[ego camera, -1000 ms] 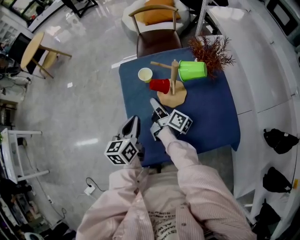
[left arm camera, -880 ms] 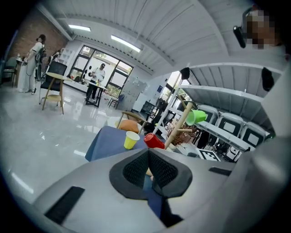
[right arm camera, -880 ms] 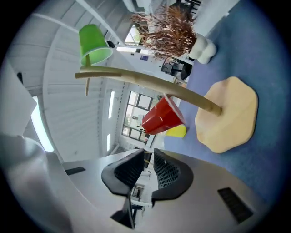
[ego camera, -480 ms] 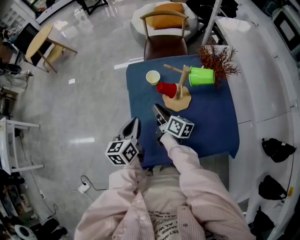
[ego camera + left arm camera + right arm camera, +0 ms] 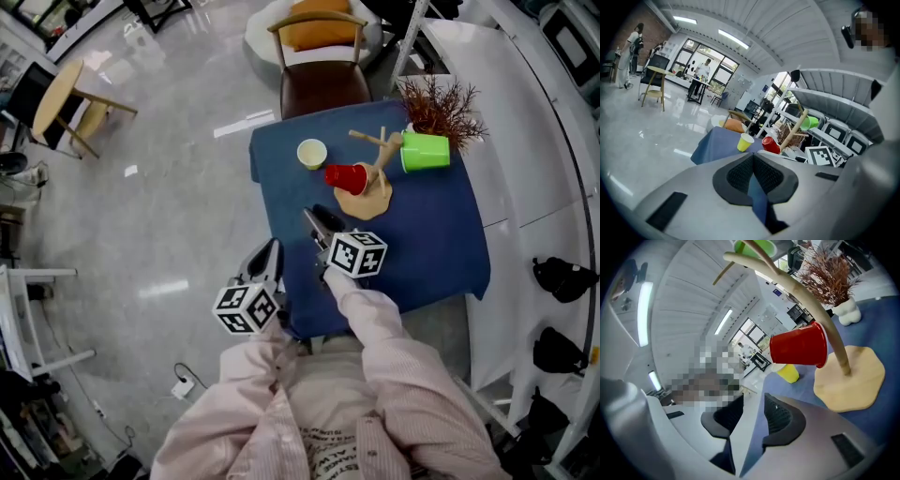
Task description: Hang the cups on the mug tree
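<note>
At the left, the left gripper [image 5: 270, 251] hangs at the near-left corner of the table [image 5: 431, 234], hardly over the blue cloth. Its fingers [image 5: 740, 176] are pressed together at the tips, with nothing between them. Further in, the yellow cup [image 5: 311, 153] stands upright with its mouth up. It is the only cup not on the tree, so I judge it is the next one to take.

The right gripper [image 5: 312, 219] is over the cloth and is clearly the nearer one: the cup lies almost straight ahead of its fingers [image 5: 780, 416]. These stand a narrow gap apart, have just been opening, and are empty.

To the right of the yellow cup, the red cup [image 5: 346, 177] hangs sideways low on the mug tree [image 5: 364, 200], its mouth toward the stem. The green cup [image 5: 426, 152] hangs on the far right side. One peg [image 5: 364, 138] at the upper left looks free — it reaches toward the yellow cup's side.
</note>
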A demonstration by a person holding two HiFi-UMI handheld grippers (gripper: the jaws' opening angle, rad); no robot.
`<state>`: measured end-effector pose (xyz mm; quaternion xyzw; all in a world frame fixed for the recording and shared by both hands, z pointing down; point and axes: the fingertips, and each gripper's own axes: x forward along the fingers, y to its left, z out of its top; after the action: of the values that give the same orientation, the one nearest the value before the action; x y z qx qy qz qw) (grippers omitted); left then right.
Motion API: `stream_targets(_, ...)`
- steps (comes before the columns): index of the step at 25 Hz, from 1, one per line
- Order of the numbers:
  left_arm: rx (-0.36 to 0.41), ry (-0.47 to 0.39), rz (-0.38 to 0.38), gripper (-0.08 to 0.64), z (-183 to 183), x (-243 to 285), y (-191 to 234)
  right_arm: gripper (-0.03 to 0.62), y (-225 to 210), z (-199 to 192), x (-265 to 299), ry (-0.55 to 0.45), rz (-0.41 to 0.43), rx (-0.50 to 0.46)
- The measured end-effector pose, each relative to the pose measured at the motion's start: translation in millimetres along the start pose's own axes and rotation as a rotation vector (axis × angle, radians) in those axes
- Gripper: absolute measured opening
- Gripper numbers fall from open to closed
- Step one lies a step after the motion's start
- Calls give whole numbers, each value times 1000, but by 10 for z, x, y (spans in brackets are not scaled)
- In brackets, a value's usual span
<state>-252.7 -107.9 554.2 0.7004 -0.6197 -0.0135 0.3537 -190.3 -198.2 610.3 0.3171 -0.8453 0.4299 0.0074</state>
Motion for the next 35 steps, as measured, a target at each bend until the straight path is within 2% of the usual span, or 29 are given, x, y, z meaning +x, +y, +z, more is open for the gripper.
stream_targets(4, 13, 46, -42, -2, 59, 84, 193, 160, -71, 40, 210, -30, -76, -70)
stream_targets(10, 39, 114, -100, -2, 122, 237, 469, 209, -283, 128, 480, -79, -264, -238)
stream_targets(14, 55, 149, -148, -2, 144, 356, 594, 247, -460, 184, 605, -107, -367, -288)
stream_targets(18, 62, 169, -156, -2, 157, 415, 748, 272, -556, 185, 755, -121, -445, -347)
stream_targets(21, 60, 176, -160, -2, 163, 464, 830, 279, -619, 230, 853, -133, -487, -382)
stream_targets(29, 52, 201, -164, -2, 115, 513, 1009, 285, -821, 348, 1019, -146, -575, -394)
stream_targets(35, 47, 216, -163, -2, 104, 557, 1074, 289, -842, 401, 1091, -149, -604, -410)
